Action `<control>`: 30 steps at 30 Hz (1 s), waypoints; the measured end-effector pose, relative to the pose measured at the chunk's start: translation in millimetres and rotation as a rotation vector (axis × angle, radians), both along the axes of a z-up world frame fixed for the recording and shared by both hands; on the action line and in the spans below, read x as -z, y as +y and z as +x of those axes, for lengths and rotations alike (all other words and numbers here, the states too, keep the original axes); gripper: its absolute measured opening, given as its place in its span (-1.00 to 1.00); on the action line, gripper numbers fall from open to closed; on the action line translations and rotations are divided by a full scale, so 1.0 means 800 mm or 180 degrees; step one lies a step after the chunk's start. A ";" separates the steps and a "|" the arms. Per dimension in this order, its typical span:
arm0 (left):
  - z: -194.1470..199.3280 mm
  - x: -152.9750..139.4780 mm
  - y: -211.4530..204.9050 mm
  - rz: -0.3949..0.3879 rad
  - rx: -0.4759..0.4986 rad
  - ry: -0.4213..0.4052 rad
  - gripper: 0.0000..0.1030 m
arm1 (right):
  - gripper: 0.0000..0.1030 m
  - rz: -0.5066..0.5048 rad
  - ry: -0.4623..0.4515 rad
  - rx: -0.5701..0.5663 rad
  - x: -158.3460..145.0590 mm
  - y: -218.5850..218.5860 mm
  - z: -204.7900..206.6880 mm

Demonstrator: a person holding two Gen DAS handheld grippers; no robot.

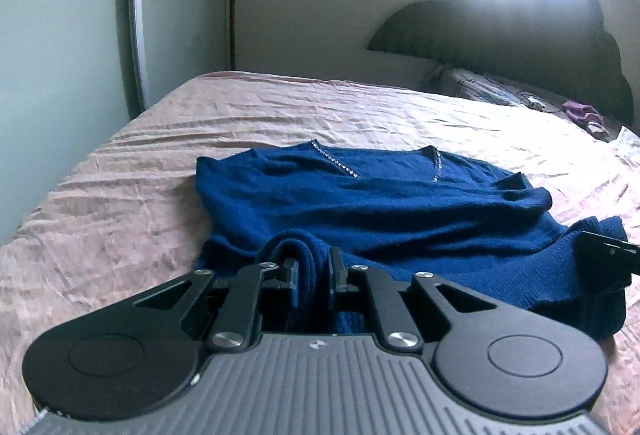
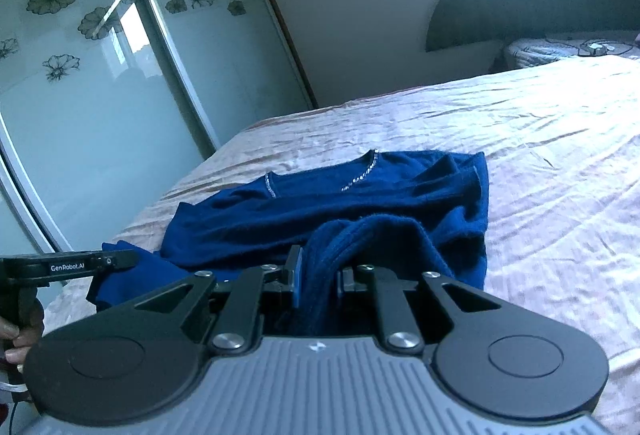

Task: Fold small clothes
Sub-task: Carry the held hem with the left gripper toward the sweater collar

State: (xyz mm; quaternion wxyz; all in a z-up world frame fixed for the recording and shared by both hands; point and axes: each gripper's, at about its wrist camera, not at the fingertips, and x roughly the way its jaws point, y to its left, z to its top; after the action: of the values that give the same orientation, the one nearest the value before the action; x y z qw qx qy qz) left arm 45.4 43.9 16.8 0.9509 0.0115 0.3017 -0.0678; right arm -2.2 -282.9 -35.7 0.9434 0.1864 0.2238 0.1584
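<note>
A dark blue knit sweater [image 1: 400, 203] with a sparkly V-neck trim lies on the pink bedspread [image 1: 120, 175]. My left gripper [image 1: 314, 267] is shut on a bunched fold of its near hem, lifted off the bed. In the right wrist view the same sweater [image 2: 340, 203] spreads ahead, and my right gripper [image 2: 320, 271] is shut on another raised fold of the near hem. The right gripper's body shows at the right edge of the left view, against the sweater. The left gripper's body [image 2: 72, 267] shows at the left of the right view, with a hand under it.
The bedspread [image 2: 540, 175] is wrinkled and wide around the sweater. Mirrored wardrobe doors with flower prints [image 2: 100, 75] stand beyond the bed's left edge. A dark headboard [image 1: 520, 35], a pillow [image 1: 480, 87] and a purple item [image 1: 580, 113] lie at the far right.
</note>
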 end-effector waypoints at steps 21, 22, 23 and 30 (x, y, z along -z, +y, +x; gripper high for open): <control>0.029 -0.013 -0.004 -0.0005 -0.0124 -0.0296 -0.73 | -0.70 0.0180 -0.0069 0.0074 -0.001 -0.007 0.039; 0.031 -0.014 -0.005 -0.0013 -0.0126 -0.0310 -0.73 | -0.70 0.0187 -0.0064 0.0081 -0.002 -0.007 0.041; 0.031 -0.015 -0.006 -0.0025 -0.0124 -0.0333 -0.73 | -0.70 0.0190 -0.0060 0.0083 -0.003 -0.008 0.044; 0.044 -0.030 -0.006 -0.0037 -0.0142 -0.0464 -0.72 | -0.70 0.0157 -0.0162 0.0100 -0.019 -0.010 0.059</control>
State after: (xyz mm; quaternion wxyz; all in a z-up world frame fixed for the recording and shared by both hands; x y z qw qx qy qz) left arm 80.4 38.9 40.5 0.9717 0.0041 0.2314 -0.0473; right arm 45.3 -290.5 -20.7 0.9463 0.2090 0.1928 0.1537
